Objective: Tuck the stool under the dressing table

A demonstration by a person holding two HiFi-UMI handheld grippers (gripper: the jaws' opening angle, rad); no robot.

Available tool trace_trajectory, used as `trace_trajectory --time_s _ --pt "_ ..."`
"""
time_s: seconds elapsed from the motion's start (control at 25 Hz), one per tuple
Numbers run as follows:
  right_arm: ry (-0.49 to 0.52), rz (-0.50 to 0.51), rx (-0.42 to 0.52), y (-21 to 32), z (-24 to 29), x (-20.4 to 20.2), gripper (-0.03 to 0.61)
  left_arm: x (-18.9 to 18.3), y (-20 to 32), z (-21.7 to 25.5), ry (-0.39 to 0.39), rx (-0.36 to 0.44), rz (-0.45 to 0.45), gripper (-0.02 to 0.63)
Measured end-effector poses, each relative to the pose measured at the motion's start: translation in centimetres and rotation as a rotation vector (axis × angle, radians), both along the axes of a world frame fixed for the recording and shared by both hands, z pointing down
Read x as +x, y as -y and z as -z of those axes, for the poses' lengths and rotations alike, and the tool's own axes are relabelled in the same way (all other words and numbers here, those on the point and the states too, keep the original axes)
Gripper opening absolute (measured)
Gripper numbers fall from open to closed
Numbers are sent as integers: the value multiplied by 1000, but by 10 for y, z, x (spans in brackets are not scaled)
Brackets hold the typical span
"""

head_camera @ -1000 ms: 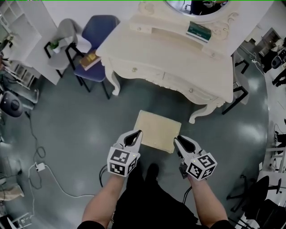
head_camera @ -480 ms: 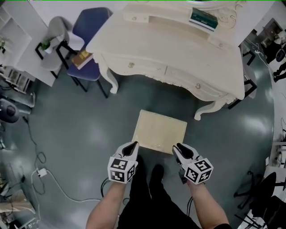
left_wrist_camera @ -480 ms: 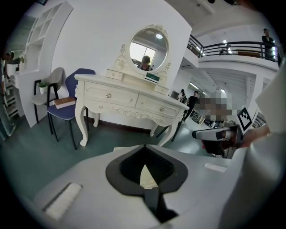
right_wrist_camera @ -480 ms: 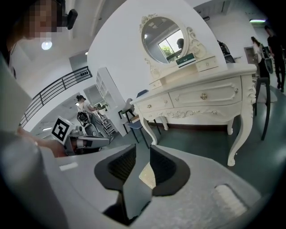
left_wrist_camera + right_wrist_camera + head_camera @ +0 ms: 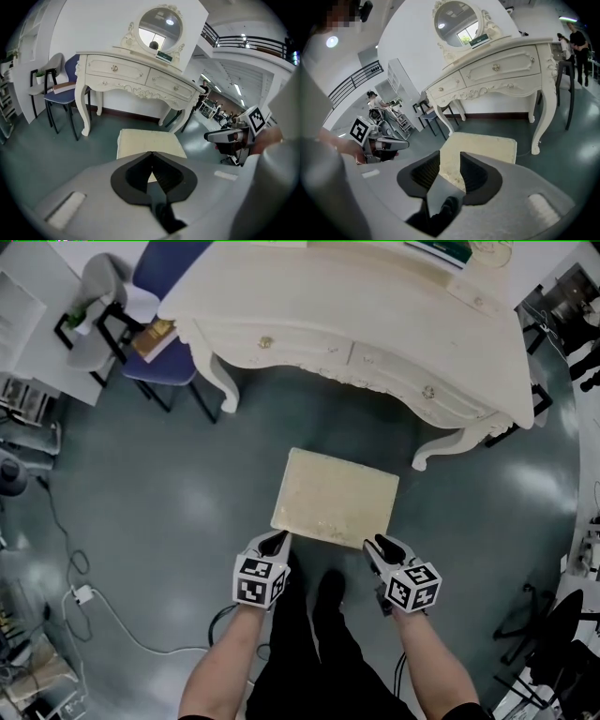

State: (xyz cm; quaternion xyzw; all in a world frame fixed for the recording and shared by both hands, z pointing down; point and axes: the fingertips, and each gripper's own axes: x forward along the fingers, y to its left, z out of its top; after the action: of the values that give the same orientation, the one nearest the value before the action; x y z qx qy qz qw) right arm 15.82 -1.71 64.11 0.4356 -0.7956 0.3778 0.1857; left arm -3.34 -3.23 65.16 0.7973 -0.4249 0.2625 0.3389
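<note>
Now the left gripper [image 5: 278,538], jaws pressed together on nothing, and the right gripper [image 5: 375,545], whose jaws have just been opening with nothing between them, sit at the near corners of the stool [image 5: 336,498]. Its seat lies directly ahead of both, about equally close. Its long axis runs from one gripper to the other. Beyond its far edge stands the dressing table [image 5: 375,315], whose leg gap looks like the way forward.

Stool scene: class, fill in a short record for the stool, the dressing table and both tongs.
dressing table: on curved legs, nothing tucked under it
stool: out in front of the table, not yet under it
left tongs: shut, empty, at the stool's near left corner
right tongs: open, jaws just been opening, nothing between them, at the near right corner
</note>
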Motion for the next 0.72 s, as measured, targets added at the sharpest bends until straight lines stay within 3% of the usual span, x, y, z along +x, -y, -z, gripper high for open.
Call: trace_trajectory --time_s 0.2,0.44,0.72 --pt "-36 1 -50 -12 -45 9 164 -5 -5 -45 32 -53 -1 35" --pt "-91 17 -84 -18 -91 19 209 -2 -7 -84 71 -55 -33 73" --pt "-131 -33 -128 -17 -135 33 235 -10 2 -120 59 -83 14 188"
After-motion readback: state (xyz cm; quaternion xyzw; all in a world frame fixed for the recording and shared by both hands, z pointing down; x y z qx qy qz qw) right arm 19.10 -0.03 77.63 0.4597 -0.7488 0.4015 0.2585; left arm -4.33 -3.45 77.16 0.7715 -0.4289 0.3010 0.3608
